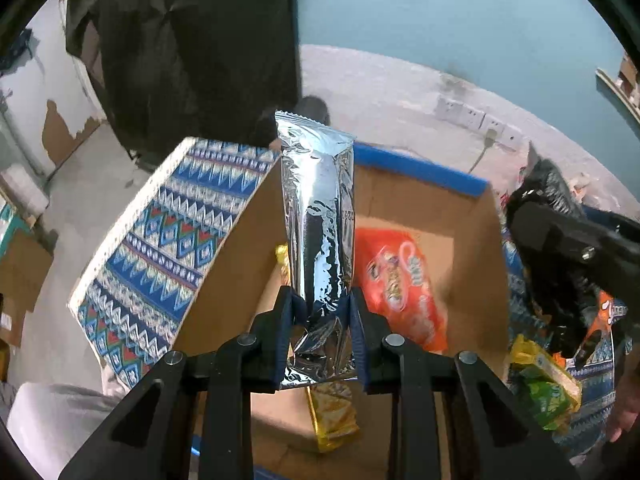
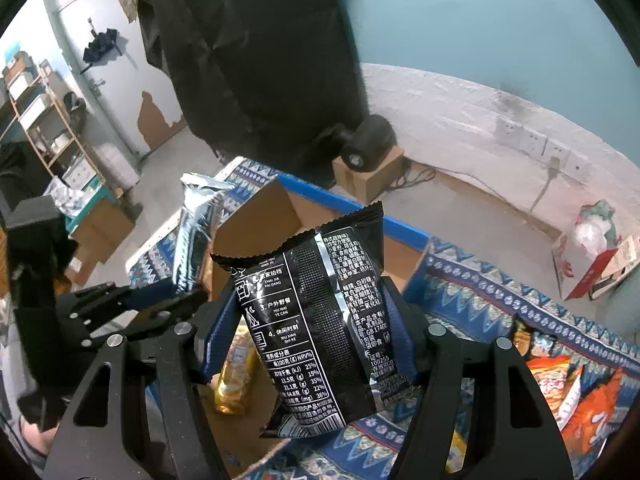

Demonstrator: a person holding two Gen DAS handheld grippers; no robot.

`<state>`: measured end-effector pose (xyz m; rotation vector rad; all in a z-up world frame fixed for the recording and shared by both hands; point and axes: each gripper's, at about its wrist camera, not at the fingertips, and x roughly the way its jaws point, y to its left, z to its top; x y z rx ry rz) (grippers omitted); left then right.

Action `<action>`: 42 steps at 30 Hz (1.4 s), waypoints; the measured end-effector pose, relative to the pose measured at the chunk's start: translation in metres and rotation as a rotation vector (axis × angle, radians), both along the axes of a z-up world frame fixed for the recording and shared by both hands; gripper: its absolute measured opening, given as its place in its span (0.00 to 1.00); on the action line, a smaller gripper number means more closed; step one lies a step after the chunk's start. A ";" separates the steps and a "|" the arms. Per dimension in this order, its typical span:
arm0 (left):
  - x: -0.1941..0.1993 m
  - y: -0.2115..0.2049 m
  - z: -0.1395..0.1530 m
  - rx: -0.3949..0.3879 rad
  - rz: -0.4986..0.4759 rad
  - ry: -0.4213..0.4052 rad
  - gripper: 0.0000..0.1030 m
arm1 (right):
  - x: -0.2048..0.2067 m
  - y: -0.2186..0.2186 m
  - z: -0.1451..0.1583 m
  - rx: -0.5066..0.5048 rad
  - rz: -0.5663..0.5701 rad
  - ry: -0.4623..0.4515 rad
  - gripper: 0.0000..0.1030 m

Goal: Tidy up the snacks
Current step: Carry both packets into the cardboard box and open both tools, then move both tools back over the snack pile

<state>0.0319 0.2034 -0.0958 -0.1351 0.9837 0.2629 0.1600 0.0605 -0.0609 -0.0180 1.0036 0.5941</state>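
Left gripper [image 1: 322, 312] clamps silver packet [image 1: 320, 216] above box [image 1: 404, 188] (rim near)

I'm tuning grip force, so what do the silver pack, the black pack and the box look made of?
Silver pack: metallised plastic film by the look, mirror-glossy, creased and crinkled where the left gripper pinches it.
Black pack: thin glossy printed plastic film, probably; crimped serrated top edge and a back seam.
Box: corrugated cardboard by the look, matte brown, with blue tape along its rim.

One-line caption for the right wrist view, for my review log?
Right gripper holds a black snack packet above the open cardboard box; left gripper alongside grips a silver foil packet.
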 end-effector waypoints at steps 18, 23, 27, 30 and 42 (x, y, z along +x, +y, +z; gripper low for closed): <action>-0.009 0.018 -0.012 0.017 0.058 0.080 0.54 | 0.008 0.033 -0.027 -0.018 0.048 0.082 0.65; -0.017 0.022 -0.006 0.017 0.070 0.072 0.60 | 0.010 0.039 -0.033 -0.015 0.062 0.105 0.66; -0.021 0.024 -0.003 0.013 0.074 0.071 0.61 | 0.009 0.038 -0.035 -0.025 0.051 0.111 0.75; -0.023 0.022 0.001 -0.009 0.066 0.063 0.61 | 0.008 0.034 -0.031 -0.031 0.045 0.104 0.76; -0.021 -0.043 0.015 -0.029 -0.100 0.047 0.62 | -0.012 -0.029 -0.013 -0.082 0.004 0.073 0.77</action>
